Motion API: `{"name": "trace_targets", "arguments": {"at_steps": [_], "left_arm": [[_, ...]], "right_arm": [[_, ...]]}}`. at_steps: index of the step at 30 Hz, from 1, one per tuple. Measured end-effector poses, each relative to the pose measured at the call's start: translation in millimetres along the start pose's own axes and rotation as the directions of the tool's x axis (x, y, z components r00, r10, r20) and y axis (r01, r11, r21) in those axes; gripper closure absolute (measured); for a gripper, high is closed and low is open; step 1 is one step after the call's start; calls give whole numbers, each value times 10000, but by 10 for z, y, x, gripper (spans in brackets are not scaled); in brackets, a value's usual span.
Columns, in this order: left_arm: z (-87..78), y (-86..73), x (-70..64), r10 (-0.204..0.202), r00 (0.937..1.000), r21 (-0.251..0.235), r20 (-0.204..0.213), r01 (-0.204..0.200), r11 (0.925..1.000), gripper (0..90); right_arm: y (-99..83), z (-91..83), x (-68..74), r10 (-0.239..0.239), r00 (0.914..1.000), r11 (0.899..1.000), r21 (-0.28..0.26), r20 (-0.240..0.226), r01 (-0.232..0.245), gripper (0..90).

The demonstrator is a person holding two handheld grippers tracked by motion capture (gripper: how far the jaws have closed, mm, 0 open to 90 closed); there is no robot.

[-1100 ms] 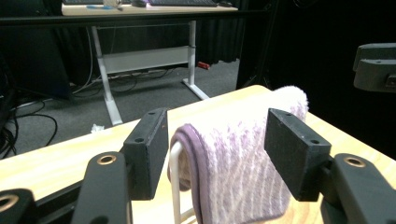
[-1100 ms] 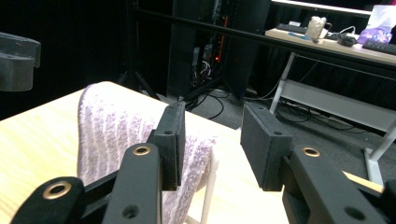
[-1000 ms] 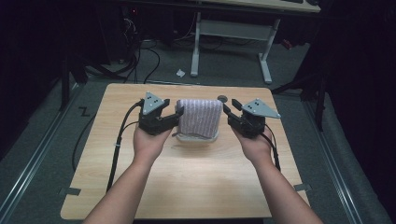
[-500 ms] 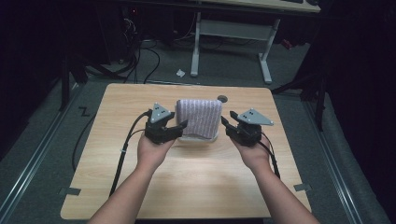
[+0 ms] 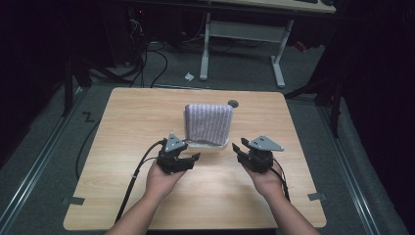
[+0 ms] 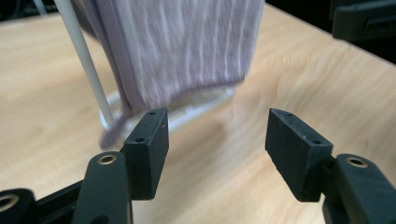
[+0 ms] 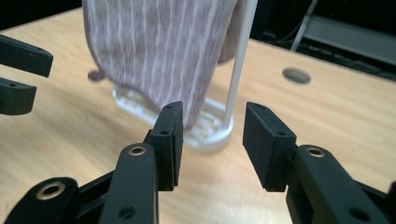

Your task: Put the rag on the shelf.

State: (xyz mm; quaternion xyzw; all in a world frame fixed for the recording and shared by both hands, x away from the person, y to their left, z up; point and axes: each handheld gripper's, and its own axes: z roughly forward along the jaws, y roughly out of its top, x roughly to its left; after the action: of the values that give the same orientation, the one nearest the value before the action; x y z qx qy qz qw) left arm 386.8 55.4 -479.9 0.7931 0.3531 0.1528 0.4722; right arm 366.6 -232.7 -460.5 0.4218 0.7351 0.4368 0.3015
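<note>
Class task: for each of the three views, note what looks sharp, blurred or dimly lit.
High view: table lit, surroundings dark. Left gripper view: left hand-held gripper sharp, striped cloth smeared and soft. Right gripper view: right hand-held gripper crisp, cloth and white rack slightly soft.

You have one striped cloth (image 5: 208,123) on the table (image 5: 122,117), draped over one white rack (image 5: 209,143) whose base and two upright rods show in the gripper views. You hold two grippers, a left gripper (image 5: 191,159) and a right gripper (image 5: 238,150), one in each of your two hands, and each has two black jaws standing apart with nothing between them. The tabletop also has one round hole (image 5: 233,104), two pieces of tape at its near corners (image 5: 71,200), and one scrap of paper (image 5: 189,76) lies on the floor beyond.
</note>
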Motion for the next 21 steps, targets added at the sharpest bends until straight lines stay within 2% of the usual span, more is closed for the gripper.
{"name": "trace_targets", "arguments": {"at_steps": [9,12,13,15,17,19,20,21], "left_arm": [[-4,-417,-86,15,9998,872,181,-31,9962,391],[-49,-585,-117,168,9997,1349,192,-192,9907,388],[-82,-634,-126,144,9996,1440,239,-177,9894,388],[-198,-736,-161,-98,9993,1589,348,41,9873,387],[-335,-819,-185,-298,9986,1473,439,231,9888,386],[-458,-833,-207,-118,9993,1515,356,63,9884,373],[-515,-855,-207,105,9999,1371,97,-117,9905,364],[-530,-874,-193,101,9999,1364,-28,-96,9906,372]], "right_arm": [[-374,-59,53,-34,10000,9988,489,-73,38,577],[-510,-90,85,24,9999,9979,643,-128,-16,577],[-618,-123,106,87,9997,9968,798,-215,-69,567],[-678,-145,118,152,9996,9961,875,-240,-131,559],[-799,-214,140,-17,9998,9955,948,-188,35,561],[-853,-308,133,-208,9998,9964,820,-32,210,580],[-842,-343,110,-135,9999,9971,752,-76,140,578],[-832,-369,75,70,9999,9980,633,-146,-61,575]]}}
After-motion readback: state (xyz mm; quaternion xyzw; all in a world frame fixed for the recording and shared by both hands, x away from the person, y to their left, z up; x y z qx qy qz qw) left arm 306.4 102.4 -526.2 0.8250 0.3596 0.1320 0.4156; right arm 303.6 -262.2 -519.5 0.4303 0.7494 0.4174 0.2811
